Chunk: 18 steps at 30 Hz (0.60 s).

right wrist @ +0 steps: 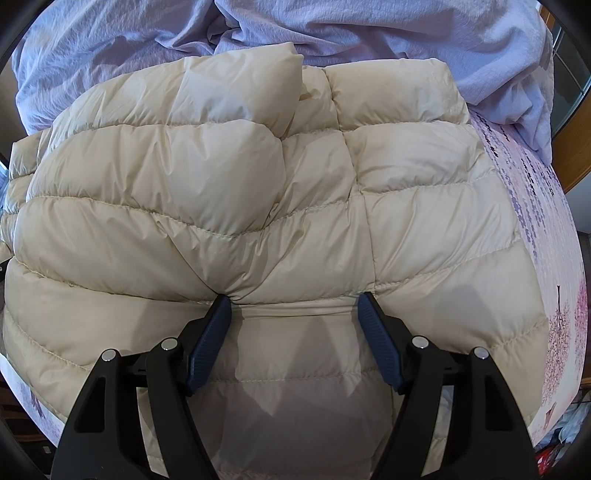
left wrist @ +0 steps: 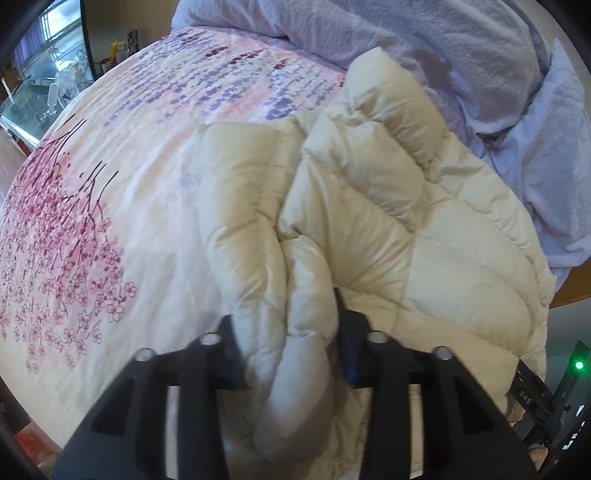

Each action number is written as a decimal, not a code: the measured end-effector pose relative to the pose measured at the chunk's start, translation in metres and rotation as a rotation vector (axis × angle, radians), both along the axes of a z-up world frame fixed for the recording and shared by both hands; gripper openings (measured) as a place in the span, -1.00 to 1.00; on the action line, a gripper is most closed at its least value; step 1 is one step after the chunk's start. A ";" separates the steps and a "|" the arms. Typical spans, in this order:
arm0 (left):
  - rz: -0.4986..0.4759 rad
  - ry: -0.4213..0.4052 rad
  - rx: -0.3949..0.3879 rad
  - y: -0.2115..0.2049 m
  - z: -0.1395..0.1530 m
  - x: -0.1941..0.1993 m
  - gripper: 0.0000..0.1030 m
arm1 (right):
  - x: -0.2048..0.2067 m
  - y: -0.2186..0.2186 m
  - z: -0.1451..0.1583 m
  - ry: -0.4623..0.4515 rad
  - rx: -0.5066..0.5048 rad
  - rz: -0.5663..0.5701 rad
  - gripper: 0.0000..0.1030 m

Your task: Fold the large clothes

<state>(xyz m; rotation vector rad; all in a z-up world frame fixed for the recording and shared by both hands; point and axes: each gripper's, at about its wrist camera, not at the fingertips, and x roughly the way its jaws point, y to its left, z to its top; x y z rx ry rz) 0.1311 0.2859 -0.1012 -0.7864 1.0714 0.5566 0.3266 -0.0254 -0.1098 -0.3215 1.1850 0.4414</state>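
A cream quilted down jacket (left wrist: pixel 369 229) lies partly folded on a bed. In the left wrist view my left gripper (left wrist: pixel 288 325) has a thick roll of the jacket's edge between its fingers, which press on it from both sides. In the right wrist view the jacket (right wrist: pixel 258 192) fills the frame. My right gripper (right wrist: pixel 295 299) is open, its blue pads (right wrist: pixel 207 343) resting on the jacket's near edge with a flat fold between them, not pinched.
The bed has a pink and purple floral sheet (left wrist: pixel 110 184). A crumpled lavender duvet (left wrist: pixel 406 44) is heaped behind the jacket, also in the right wrist view (right wrist: pixel 332 33). A glass table with clutter (left wrist: pixel 40 88) stands beyond the bed's far left edge.
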 end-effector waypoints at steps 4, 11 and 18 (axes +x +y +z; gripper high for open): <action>-0.004 -0.025 0.024 -0.006 0.013 0.002 -0.72 | 0.000 0.000 0.000 0.001 -0.001 0.003 0.41; -0.010 -0.161 0.031 -0.016 0.068 0.010 -0.79 | -0.001 0.001 -0.001 0.002 -0.005 0.018 0.41; -0.086 -0.323 0.042 -0.068 0.142 0.037 -0.79 | -0.003 0.004 -0.001 0.003 -0.016 0.050 0.41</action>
